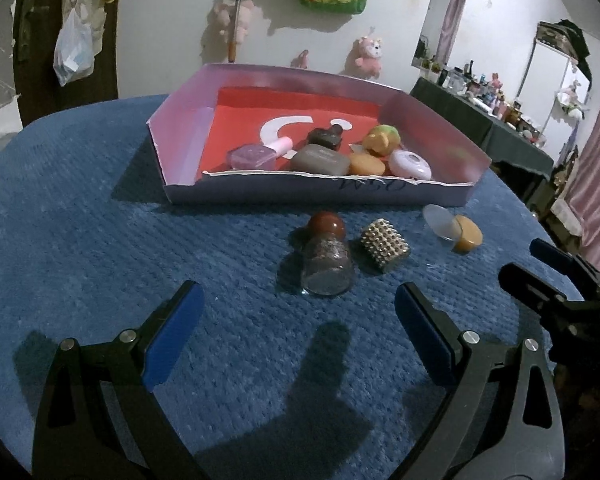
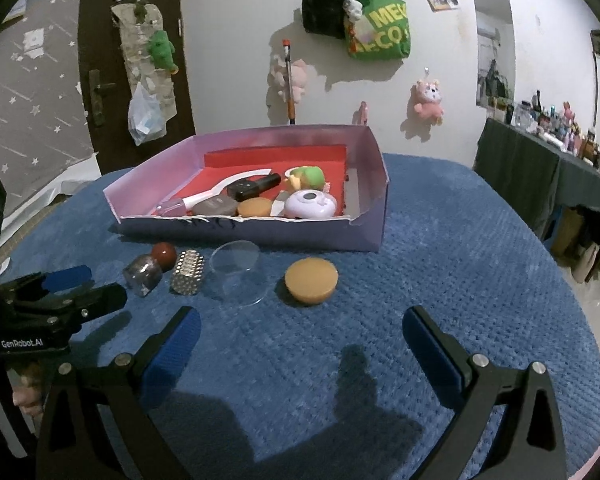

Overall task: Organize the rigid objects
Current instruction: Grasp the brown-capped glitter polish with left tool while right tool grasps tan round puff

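Both grippers spread wide, holding nothing: left gripper (image 1: 300,332) hovers over the blue-covered bench (image 1: 100,220) facing the small glass bottle (image 1: 327,265) with red round cap, which lies on its side just beside the studded metal block (image 1: 385,247). Right gripper (image 2: 300,344) faces the orange puck (image 2: 311,281) and the clear lid (image 2: 236,276) next to it. Pink tray (image 1: 188,136) behind already holds several items. Bottle is likely light, smooth, breakable and prone to rolling; grip across the body near the neck. Puck looks stiff; pinch its flat sides. Clear lid is thin and slippery; take by the rim.
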